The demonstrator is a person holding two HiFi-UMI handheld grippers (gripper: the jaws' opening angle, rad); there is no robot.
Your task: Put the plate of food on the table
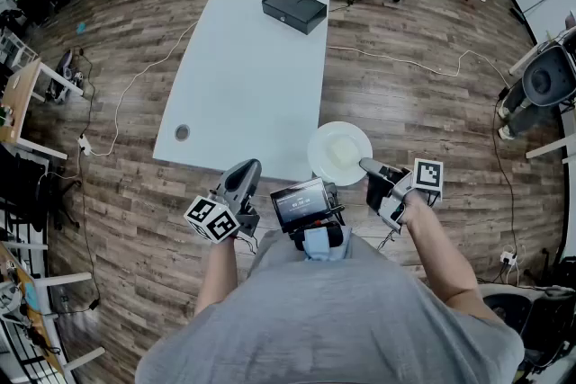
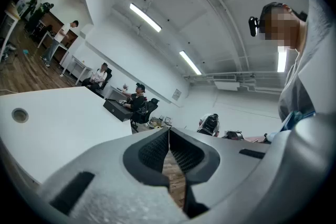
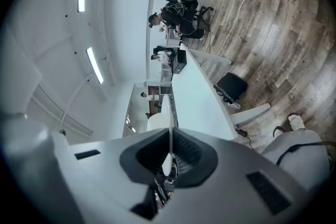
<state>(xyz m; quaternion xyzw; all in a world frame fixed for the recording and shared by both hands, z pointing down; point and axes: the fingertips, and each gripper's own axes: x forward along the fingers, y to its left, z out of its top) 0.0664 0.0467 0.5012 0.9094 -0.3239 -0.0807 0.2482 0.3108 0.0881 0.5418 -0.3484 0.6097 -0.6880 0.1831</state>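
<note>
The person stands at the near end of a long white table (image 1: pixel 252 85), a gripper in each hand. The right gripper (image 1: pixel 367 166) has its jaws pinched on the near right rim of a round white plate (image 1: pixel 339 153). The plate is level, just off the table's near right corner. Its left edge overlaps that corner and the rest hangs over the wooden floor (image 1: pixel 405 103). I cannot tell whether it touches the tabletop. Something pale lies in the middle of the plate, too washed out to name. In the right gripper view the plate shows edge-on as a thin white line running out from between the closed jaws.

The left gripper (image 1: pixel 252 165) is held to the left of the plate, by the table's near edge. Its jaws are shut tip to tip with nothing between them, and floor shows through the gap behind the tips.

Far down the table sits a flat black box (image 1: pixel 293 9) with its lid closed, near the right edge. A small round grommet hole (image 1: pixel 182 132) is set in the top near the near left corner.
</note>
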